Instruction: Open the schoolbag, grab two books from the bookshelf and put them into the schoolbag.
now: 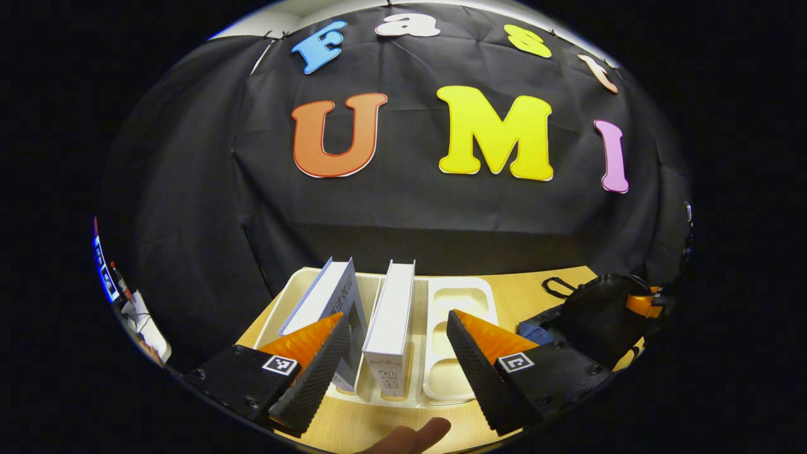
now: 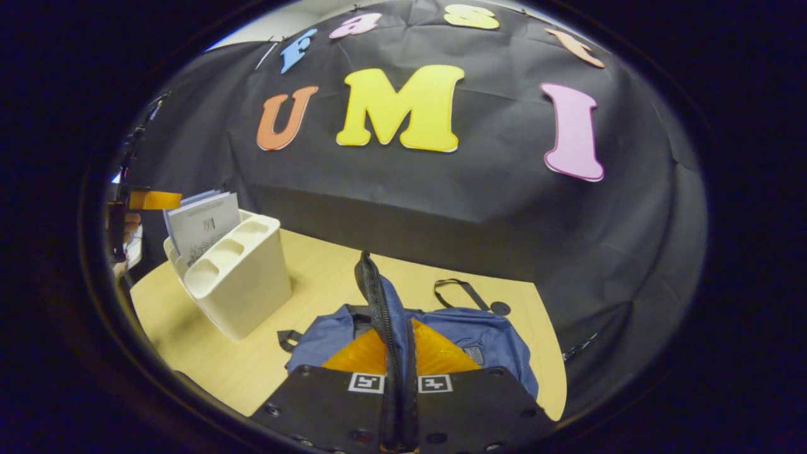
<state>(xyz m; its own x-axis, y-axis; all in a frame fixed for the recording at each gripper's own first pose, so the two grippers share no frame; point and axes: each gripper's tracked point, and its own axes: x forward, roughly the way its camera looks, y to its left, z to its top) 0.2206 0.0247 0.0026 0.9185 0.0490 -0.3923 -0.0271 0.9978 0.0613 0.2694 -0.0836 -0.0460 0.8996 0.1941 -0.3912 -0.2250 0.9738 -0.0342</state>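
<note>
Two books stand in one cream bookshelf (image 1: 457, 296): the first book (image 1: 328, 302) at its left end, the second book (image 1: 392, 315) just right of it. One blue schoolbag (image 2: 466, 334) lies on the table right of the bookshelf. Two grippers: the left gripper (image 1: 398, 359) before the bookshelf, the right gripper (image 2: 398, 353) farther right, at the schoolbag.

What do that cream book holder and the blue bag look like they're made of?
The book holder looks like moulded plastic: smooth cream walls, rounded edges, a soft sheen. The schoolbag looks like woven fabric, probably nylon or polyester: matte blue, creased and slumped, with a black zip edge pinched in the right gripper.
</note>
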